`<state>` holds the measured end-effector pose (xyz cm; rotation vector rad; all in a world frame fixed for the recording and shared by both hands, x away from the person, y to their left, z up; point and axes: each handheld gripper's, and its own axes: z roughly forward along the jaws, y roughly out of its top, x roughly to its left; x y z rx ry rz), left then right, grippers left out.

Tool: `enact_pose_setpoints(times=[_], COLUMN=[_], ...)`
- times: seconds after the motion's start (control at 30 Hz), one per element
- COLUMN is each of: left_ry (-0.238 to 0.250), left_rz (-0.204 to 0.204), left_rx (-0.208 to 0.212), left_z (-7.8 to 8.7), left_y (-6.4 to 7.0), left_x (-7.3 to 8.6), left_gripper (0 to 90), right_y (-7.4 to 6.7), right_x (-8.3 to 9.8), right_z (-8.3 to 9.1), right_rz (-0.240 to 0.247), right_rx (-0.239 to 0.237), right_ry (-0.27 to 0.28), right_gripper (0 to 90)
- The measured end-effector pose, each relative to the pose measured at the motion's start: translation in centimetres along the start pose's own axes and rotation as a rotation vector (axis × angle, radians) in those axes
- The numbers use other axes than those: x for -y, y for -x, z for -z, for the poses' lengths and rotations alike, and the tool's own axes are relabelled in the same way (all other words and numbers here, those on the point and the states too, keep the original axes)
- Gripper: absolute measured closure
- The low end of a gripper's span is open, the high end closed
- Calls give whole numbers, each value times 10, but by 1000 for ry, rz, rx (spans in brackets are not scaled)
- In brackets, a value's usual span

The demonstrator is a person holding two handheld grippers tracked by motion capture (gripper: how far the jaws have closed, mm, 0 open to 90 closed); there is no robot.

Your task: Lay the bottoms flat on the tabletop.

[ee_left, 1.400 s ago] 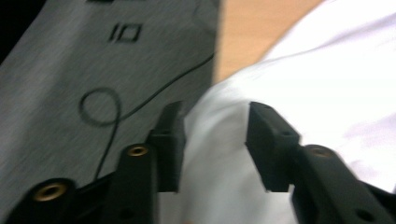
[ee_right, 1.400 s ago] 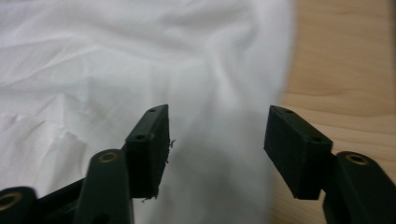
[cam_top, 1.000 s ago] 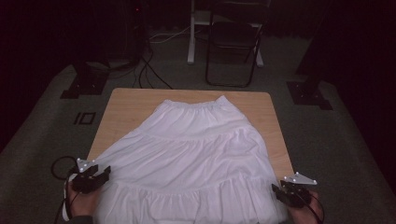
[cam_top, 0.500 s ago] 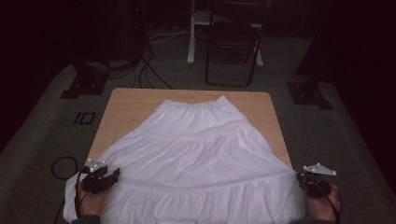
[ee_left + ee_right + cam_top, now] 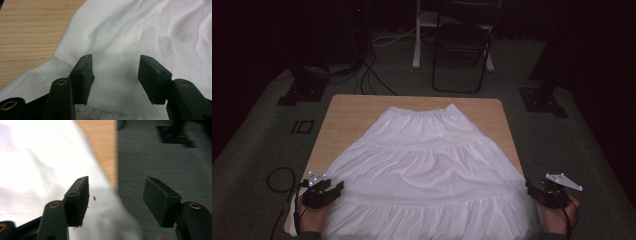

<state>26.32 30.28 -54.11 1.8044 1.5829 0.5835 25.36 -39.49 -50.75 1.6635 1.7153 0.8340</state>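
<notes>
As far as the high view tells, the white skirt (image 5: 424, 175) already lies spread flat on the bench (image 5: 347, 112), so the laying-out looks done and any folding looks not yet begun: no edge is turned over, and only soft ripples cross the middle tiers. Its long axis runs from waistband to hem, straight away from the person; the gathered waistband points toward the folding chair (image 5: 461, 47) beyond the bench, and the wide ruffled hem lies at the person's side, its right corner drooping past the bench edge. The left gripper (image 5: 323, 190) sits at the skirt's left hem corner, its fingers (image 5: 85, 75) released and spread above the cloth, grasping nothing. The right gripper (image 5: 546, 192) sits just off the skirt's right hem corner, over the floor (image 5: 160, 152), its fingers (image 5: 78, 197) likewise released and apart, with the cloth edge under one of them. My guess is that pinching both hem corners comes next
</notes>
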Motion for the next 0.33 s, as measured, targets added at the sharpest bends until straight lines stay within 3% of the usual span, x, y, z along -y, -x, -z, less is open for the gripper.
enact_pose_setpoints(times=[0.07,0.2,0.33], left_ry=[3,8,12], left_rz=[-1,0,-9], left_rx=[0,3,2], left_z=[0,0,-1], left_y=[0,0,0], left_x=[0,1,1], left_gripper=[460,457,449], right_y=[-6,-18,-23], right_x=[5,12,16], right_z=[-1,-2,-6], right_rz=[-26,-7,8], right_rx=[-53,-90,-117], right_ry=[17,38,21], right_gripper=[360,354,351])
